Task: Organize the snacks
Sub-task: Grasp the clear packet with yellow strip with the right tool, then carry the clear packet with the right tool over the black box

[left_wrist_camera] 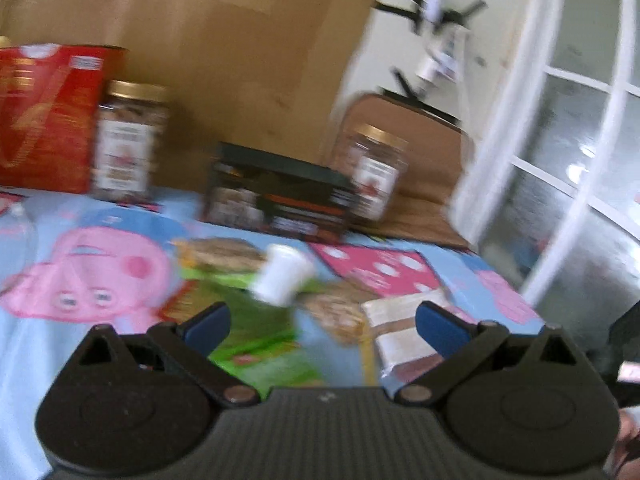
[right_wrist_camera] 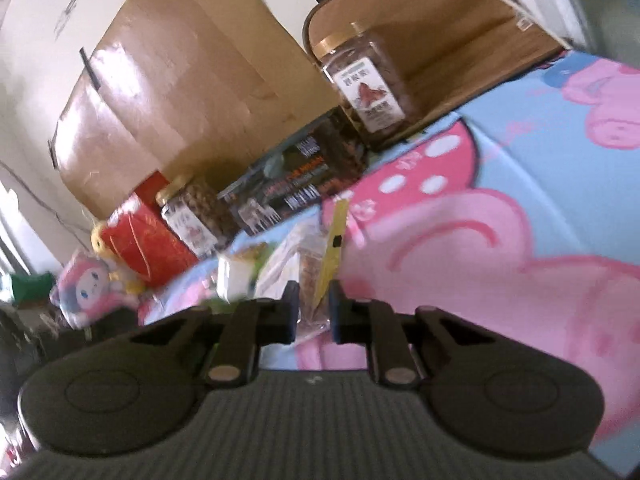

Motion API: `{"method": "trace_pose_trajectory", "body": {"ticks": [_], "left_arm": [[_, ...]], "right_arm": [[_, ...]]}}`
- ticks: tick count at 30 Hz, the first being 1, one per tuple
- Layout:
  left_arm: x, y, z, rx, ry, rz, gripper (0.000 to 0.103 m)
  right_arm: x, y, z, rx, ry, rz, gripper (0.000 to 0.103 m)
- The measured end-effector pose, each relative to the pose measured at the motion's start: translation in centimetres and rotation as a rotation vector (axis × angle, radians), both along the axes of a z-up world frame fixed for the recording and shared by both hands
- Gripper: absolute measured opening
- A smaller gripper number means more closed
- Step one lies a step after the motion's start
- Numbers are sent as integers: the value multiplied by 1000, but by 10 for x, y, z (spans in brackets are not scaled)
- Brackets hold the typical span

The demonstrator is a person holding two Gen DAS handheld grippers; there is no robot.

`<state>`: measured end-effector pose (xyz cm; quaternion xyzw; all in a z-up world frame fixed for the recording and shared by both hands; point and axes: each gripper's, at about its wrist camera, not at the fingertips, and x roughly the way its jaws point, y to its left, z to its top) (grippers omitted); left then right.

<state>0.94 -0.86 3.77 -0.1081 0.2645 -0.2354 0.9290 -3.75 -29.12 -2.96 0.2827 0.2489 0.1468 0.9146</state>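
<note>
**Right wrist view: fingers closing on a clear snack packet; left gripper standing wide open**

Right wrist view, near field: the right gripper (right_wrist_camera: 313,312) is sitting with its two fingers drawn close together, and a clear snack packet (right_wrist_camera: 310,280) with brown contents and a yellow edge is lying in the narrow gap between them. Whether the pads are pressing it is hard to tell through the blur; the gap is nearly closed. Just left of the fingers a small white cup (right_wrist_camera: 232,278) is sitting on green wrappers.

Left wrist view, near field: the left gripper (left_wrist_camera: 323,322) is holding its blue-padded fingers wide apart, gripping nothing. Between and just beyond them, a green snack bag (left_wrist_camera: 260,344) and a silver-and-brown packet (left_wrist_camera: 400,336) are lying flat on the cartoon-print cloth (left_wrist_camera: 60,360). The white cup is lying tilted just past the fingertips, on the green bag.

Farther back: a dark snack box (left_wrist_camera: 276,196) is standing between two gold-lidded jars, the left jar (left_wrist_camera: 126,144) beside a red box (left_wrist_camera: 44,116) and the right jar (left_wrist_camera: 374,176) at the cloth's edge. A large cardboard box (left_wrist_camera: 224,48) is standing behind them.
</note>
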Motion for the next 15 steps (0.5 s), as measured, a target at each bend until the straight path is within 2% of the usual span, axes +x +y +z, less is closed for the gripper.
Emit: {"method": "trace_pose_trajectory", "body": {"ticks": [3,5,6,7,8,9,10,13,14,15], "left_arm": [[9,-30,1,28,30,-108,102],[16,-53,-3,56,65,-168,102],[21,-63,-5,68,85,-190,102],[24,-72,-8,77,100,-205,102],[27,-78,-11,91,111,-214,100],[29,-85,-14,108,124,-220,97],[33,-91,-17,128,144,-226,93],[43,-94,-29,102,239,-251,80],[47,-94,-35,85,279,-255,77],[48,-92,-36,67,276,-252,77]], "right_arm": [[-12,-6,-11,-12,31,1,20],[-17,-12,-16,10,31,-2,26],[-19,-14,-16,5,25,-12,32],[-21,-14,-14,-18,11,-27,47],[-24,-13,-11,-46,-9,-34,57],[-26,-12,-8,-79,-34,-32,70],[-29,-10,-5,-117,-60,-19,77],[-32,5,-2,-268,-119,56,83],[-31,13,-3,-326,-129,82,84],[-29,22,-6,-389,-133,106,85]]}}
